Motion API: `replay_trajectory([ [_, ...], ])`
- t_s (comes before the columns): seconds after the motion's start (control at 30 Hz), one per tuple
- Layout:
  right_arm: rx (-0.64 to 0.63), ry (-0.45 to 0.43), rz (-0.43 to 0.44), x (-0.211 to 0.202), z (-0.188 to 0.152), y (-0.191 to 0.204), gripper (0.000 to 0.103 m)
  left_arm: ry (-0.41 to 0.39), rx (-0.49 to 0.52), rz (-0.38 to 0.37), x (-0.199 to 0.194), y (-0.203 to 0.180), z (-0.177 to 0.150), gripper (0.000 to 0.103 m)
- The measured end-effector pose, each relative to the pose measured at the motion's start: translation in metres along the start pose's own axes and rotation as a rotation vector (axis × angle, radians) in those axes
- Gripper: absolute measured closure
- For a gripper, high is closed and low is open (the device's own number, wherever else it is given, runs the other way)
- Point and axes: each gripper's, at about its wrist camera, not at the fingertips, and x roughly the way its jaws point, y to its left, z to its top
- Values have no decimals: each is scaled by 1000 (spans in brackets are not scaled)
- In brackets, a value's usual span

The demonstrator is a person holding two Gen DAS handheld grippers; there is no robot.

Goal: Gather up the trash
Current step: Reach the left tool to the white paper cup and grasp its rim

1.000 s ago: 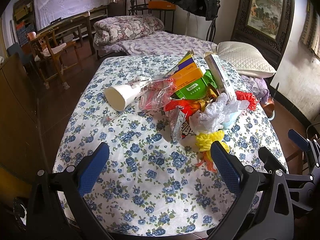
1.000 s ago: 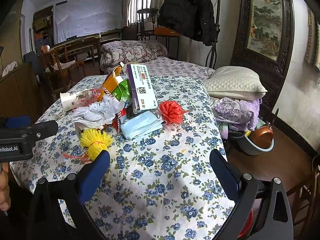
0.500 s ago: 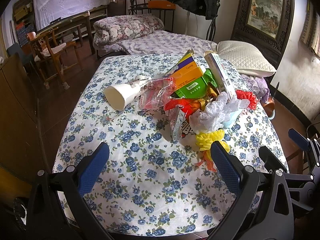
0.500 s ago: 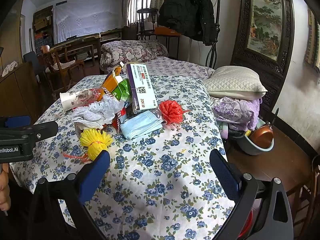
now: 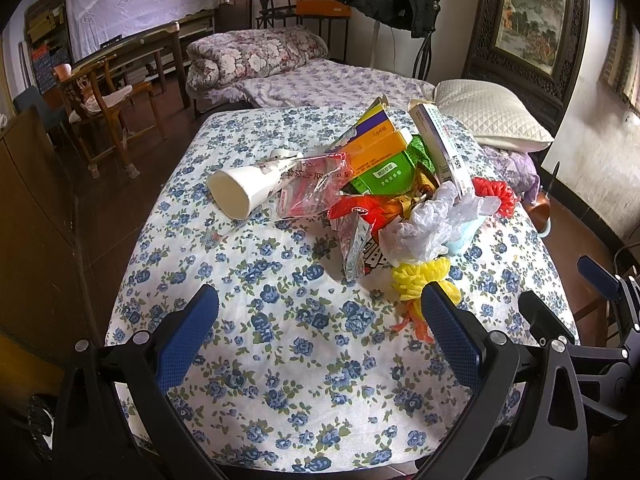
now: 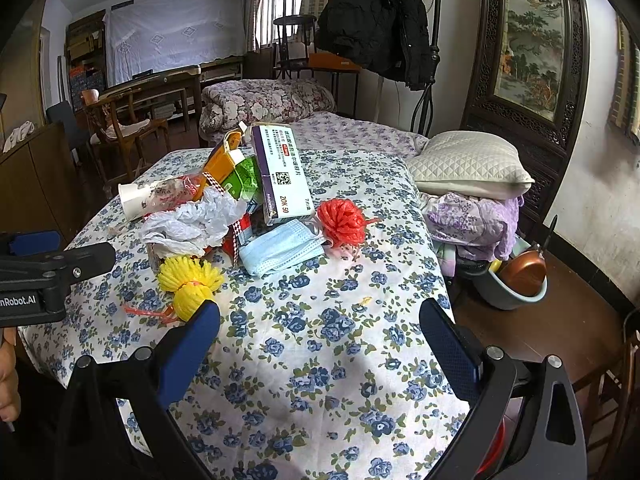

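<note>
A pile of trash lies on the flowered tablecloth (image 5: 280,340): a white paper cup (image 5: 244,186) on its side, a clear plastic wrapper (image 5: 316,188), orange and green cartons (image 5: 376,156), a white medicine box (image 6: 280,172), a crumpled white bag (image 6: 192,220), a blue face mask (image 6: 280,248), a red mesh ball (image 6: 344,222) and a yellow mesh ball (image 6: 188,280). My left gripper (image 5: 320,340) is open and empty above the table's near edge. My right gripper (image 6: 320,340) is open and empty, to the right of the yellow ball.
A bed with a folded quilt (image 5: 256,54) stands behind the table. A white pillow (image 6: 468,164) on purple cloth sits to the right, with a basin and copper pot (image 6: 520,276) on the floor. Wooden chairs (image 5: 104,108) stand at the left.
</note>
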Motion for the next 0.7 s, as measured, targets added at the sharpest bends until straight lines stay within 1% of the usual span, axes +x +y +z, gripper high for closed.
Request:
replay_trajectory([
  [0.13, 1, 4, 3, 1, 0, 0, 6, 0, 1, -3, 1, 1, 0, 6],
  [0.2, 9, 12, 2, 3, -2, -3, 6, -5, -8, -5, 2, 7, 2, 6],
  [0.37, 34, 43, -13, 12, -6, -11, 6, -39, -36, 62, 7, 36, 11, 6],
  [0.43, 35, 48, -21, 15, -7, -13, 6, -44, -34, 73, 11, 46, 15, 6],
  [0.53, 31, 55, -29, 17, -8, -12, 6, -16, -41, 62, 22, 62, 20, 6],
  [0.7, 31, 41, -24, 12, -7, -11, 6, 38, -25, 66, 37, 74, 23, 6],
])
